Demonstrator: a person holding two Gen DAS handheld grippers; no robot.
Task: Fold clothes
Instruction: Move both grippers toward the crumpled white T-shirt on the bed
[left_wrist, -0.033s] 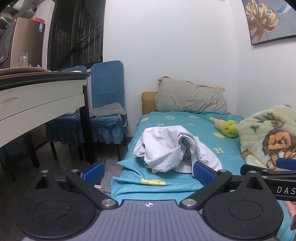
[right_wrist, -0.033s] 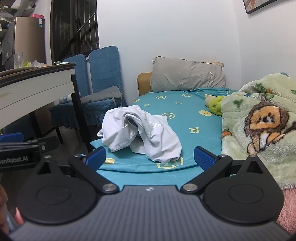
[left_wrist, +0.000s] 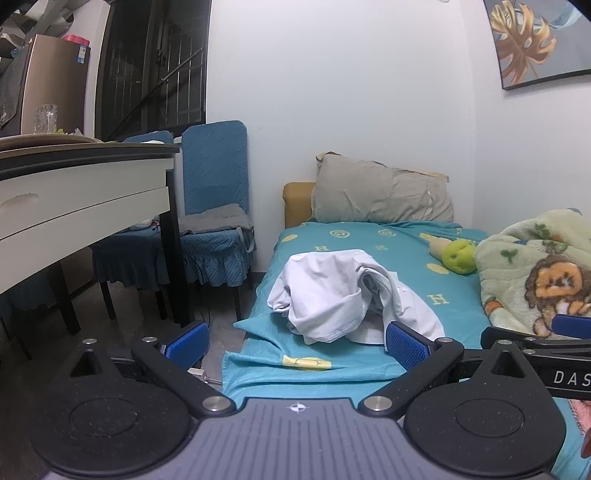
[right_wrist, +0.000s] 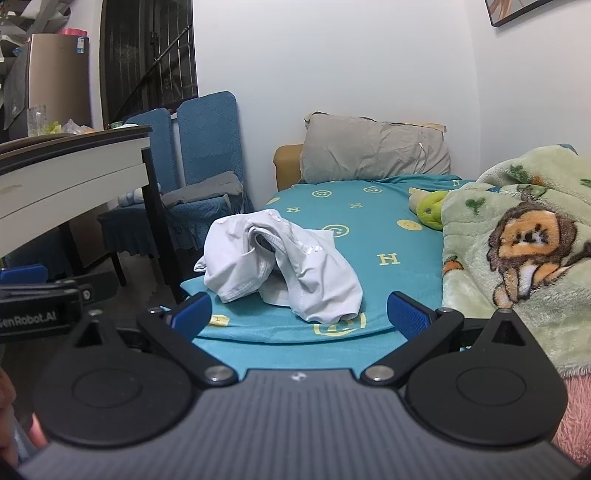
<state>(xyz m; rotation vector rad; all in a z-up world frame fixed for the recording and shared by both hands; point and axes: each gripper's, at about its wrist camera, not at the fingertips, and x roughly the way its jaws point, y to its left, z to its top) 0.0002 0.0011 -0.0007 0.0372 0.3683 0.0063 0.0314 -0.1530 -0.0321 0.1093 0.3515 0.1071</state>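
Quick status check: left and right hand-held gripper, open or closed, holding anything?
Left hand-held gripper: open, empty, short of the white garment.
Right hand-held gripper: open, empty, also short of the garment on the bed.

The lion blanket runs off the right edge, covering part of the green plush toy

A crumpled white cotton garment lies unfolded in a loose heap near the foot end of the bed's teal sheet with yellow smiley and H prints, toward the bed's left side. The cloth humps up in the middle, its folds arching over a dark hollow, and limp ends trail down onto the sheet on both sides. A hemmed edge with stitching shows along its lower front.
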